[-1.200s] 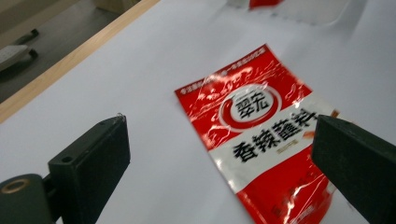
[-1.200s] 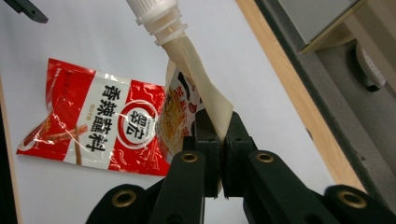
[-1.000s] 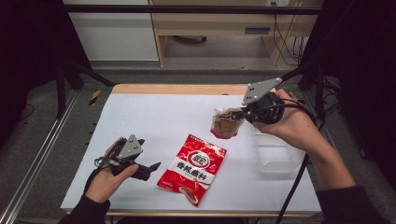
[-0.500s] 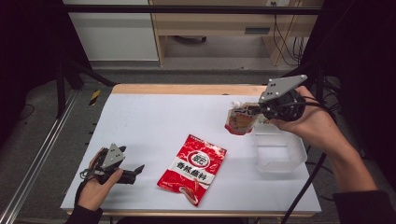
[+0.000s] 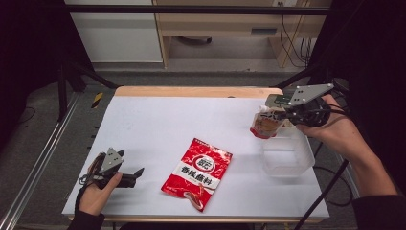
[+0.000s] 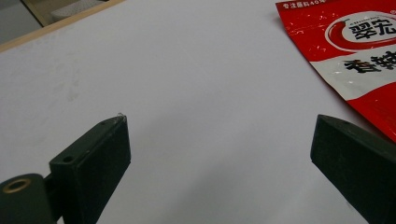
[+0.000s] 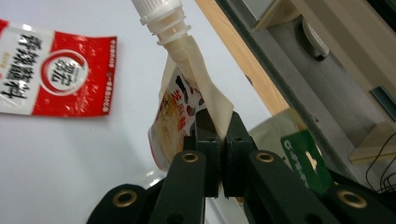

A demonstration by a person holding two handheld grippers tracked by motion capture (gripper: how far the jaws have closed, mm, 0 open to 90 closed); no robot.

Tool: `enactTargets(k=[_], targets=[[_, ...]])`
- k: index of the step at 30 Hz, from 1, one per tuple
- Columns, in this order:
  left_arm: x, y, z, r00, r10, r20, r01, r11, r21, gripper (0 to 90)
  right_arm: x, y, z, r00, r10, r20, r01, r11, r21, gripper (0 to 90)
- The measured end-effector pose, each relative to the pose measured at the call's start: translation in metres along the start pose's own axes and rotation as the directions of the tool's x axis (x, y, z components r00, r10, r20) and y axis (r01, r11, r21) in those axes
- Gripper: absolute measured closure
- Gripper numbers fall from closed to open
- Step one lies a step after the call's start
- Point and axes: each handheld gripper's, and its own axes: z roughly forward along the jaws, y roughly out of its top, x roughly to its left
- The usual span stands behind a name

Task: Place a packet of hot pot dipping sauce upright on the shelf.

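Spouted pouch (image 5: 265, 125) pinched shut in our right gripper (image 5: 282, 114), hanging above the far-left corner of the clear tub (image 5: 286, 154), likely to drop in; left gripper (image 5: 135, 175) wide open, empty, resting near-left beside the red sachet (image 5: 197, 171).

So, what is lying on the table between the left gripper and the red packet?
Nothing: in the high view only bare white table separates the open left gripper from the red packet. The left gripper view shows the same bare stretch.
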Motion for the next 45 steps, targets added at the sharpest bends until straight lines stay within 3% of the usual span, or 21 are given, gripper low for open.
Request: enactTargets(k=[12,17,33,45], targets=[[0.002,-0.002,0.001,0.9997,-0.022,0.006,0.022,0.9998,-0.001,5.0,-0.028,-0.032,0.02,0.9999,0.008,0.007,-0.008,0.999,0.046,88.4],[0.001,-0.002,0.001,0.9997,-0.024,0.005,0.024,0.9997,-0.001,5.1,-0.036,-0.042,0.021,0.9995,0.024,0.02,-0.025,0.999,0.029,88.3],[0.001,-0.002,0.001,0.9995,-0.03,0.006,0.03,0.9995,-0.002,5.1,-0.043,-0.06,0.023,0.998,0.048,0.04,-0.05,0.998,0.032,88.2],[0.001,-0.003,0.002,0.9995,-0.031,0.006,0.031,0.9995,0.002,5.1,-0.04,-0.068,0.037,0.9984,0.057,0.003,-0.057,0.998,0.041,88.1]])
